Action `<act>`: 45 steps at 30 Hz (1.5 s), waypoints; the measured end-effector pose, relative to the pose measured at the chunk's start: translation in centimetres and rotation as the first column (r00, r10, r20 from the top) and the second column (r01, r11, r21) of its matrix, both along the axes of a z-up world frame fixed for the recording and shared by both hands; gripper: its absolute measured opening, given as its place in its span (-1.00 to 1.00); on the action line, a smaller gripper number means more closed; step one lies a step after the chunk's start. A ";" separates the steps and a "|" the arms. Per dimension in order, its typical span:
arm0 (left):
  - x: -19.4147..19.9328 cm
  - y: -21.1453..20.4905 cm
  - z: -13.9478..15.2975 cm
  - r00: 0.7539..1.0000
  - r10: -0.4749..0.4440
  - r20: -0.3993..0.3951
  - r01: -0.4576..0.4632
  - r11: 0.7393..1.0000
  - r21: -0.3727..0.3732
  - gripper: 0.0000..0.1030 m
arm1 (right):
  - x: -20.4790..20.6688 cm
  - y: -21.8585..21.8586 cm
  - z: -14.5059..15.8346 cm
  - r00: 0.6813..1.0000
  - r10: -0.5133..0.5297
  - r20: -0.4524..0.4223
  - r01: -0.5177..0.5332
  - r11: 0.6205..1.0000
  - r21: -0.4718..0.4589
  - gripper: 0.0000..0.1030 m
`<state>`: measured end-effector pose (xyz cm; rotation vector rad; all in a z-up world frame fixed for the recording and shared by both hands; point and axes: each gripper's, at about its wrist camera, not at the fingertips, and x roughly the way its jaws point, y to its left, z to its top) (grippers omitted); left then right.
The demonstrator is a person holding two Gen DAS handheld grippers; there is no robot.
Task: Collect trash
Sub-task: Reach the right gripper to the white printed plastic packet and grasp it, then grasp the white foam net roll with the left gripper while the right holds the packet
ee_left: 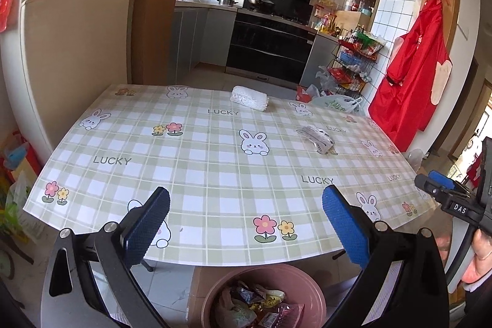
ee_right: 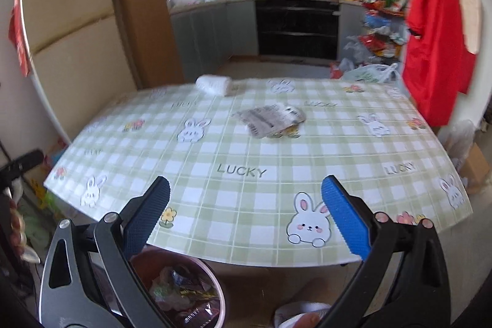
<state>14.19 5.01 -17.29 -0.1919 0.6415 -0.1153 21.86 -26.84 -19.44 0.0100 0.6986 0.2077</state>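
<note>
A crumpled grey-and-white wrapper (ee_left: 316, 138) (ee_right: 272, 119) lies on the checked tablecloth (ee_left: 215, 174) (ee_right: 261, 199), right of centre. At the far edge rests a white rolled bundle (ee_left: 249, 98) (ee_right: 214, 85). A pink trash bin (ee_left: 264, 297) (ee_right: 181, 291) holding several wrappers stands on the floor below the near table edge. My left gripper (ee_left: 246, 223) hovers open over the near edge, above the bin, with nothing between its fingers. Further right my right gripper (ee_right: 246, 214) is open and empty too, well short of the wrapper; its body (ee_left: 455, 199) shows in the left wrist view.
A cream fridge (ee_left: 70, 51) stands to the left, a red garment (ee_left: 412, 76) hangs on the right wall. Beyond the table are a black oven (ee_left: 273, 42), a wire rack of packets (ee_left: 353, 63) and plastic bags (ee_left: 335, 103) on the floor. A hand (ee_left: 479, 257) holds the right gripper.
</note>
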 end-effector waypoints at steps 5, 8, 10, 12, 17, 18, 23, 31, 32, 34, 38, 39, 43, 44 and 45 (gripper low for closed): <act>4.2 0.0 -1.0 1.000 -0.006 -0.023 0.007 1.000 0.016 0.89 | 6.8 2.0 -2.5 0.995 0.067 -0.076 -0.077 0.988 -0.132 0.89; 7.0 -0.1 -1.7 0.999 -0.008 -0.031 0.009 0.999 0.031 0.89 | 11.6 2.1 -4.5 0.988 0.100 -0.119 -0.108 0.992 -0.069 0.89; 8.9 0.0 -2.2 0.999 -0.009 -0.040 0.010 0.999 0.030 0.89 | 14.6 2.7 -5.9 0.989 0.097 -0.110 -0.110 0.987 -0.120 0.89; 10.9 -0.1 -2.7 0.999 -0.005 -0.048 0.007 0.999 0.033 0.89 | 17.9 3.7 -7.6 0.990 0.109 -0.094 -0.127 0.971 -0.205 0.89; 16.1 -0.2 -4.0 0.998 0.003 -0.067 -0.001 0.999 0.033 0.89 | 24.4 5.4 -11.7 0.985 0.118 -0.123 -0.152 0.933 -0.326 0.88; 17.0 -0.4 -4.2 0.997 0.004 -0.072 -0.001 1.000 0.031 0.89 | 25.4 5.7 -12.4 0.985 0.115 -0.126 -0.153 0.923 -0.353 0.88; 21.2 -0.7 -5.4 0.998 0.004 -0.068 -0.002 1.000 0.029 0.88 | 29.0 5.8 -15.1 0.984 0.090 -0.156 -0.146 0.903 -0.404 0.84; 24.9 -2.2 -7.7 0.997 -0.025 -0.077 0.025 1.000 -0.003 0.89 | 30.0 1.4 -15.1 0.993 0.048 -0.107 -0.071 0.972 -0.226 0.28; 25.1 -2.3 -8.0 0.996 -0.026 -0.080 0.025 1.000 -0.011 0.89 | 29.7 0.9 -14.6 0.996 0.042 -0.080 -0.057 0.978 -0.201 0.15; 25.4 -2.6 -8.5 0.996 -0.022 -0.085 0.020 0.999 -0.025 0.89 | 28.9 0.1 -14.0 0.999 0.025 -0.033 -0.030 0.987 -0.161 0.04; 26.7 -3.3 -9.6 0.994 -0.020 -0.110 0.016 0.999 -0.038 0.89 | 27.7 -0.3 -13.2 0.999 0.003 0.043 0.004 0.987 -0.162 -0.12; 27.2 -3.5 -9.7 0.993 -0.020 -0.112 0.016 0.999 -0.039 0.89 | 27.5 -0.4 -13.0 0.998 0.000 0.058 0.009 0.987 -0.159 -0.14; 30.2 -4.6 -10.0 0.992 -0.037 -0.117 0.031 0.998 -0.056 0.89 | 26.8 -1.2 -12.4 0.996 -0.019 0.092 0.029 0.993 -0.113 -0.17; 31.3 -4.7 -10.0 0.992 -0.044 -0.121 0.035 0.996 -0.078 0.89 | 26.8 -1.5 -12.3 0.995 -0.024 0.095 0.034 0.994 -0.100 -0.17; 32.6 -4.9 -10.0 0.991 -0.043 -0.126 0.031 0.995 -0.099 0.89 | 26.8 -1.8 -12.3 0.995 -0.029 0.095 0.037 0.996 -0.085 -0.17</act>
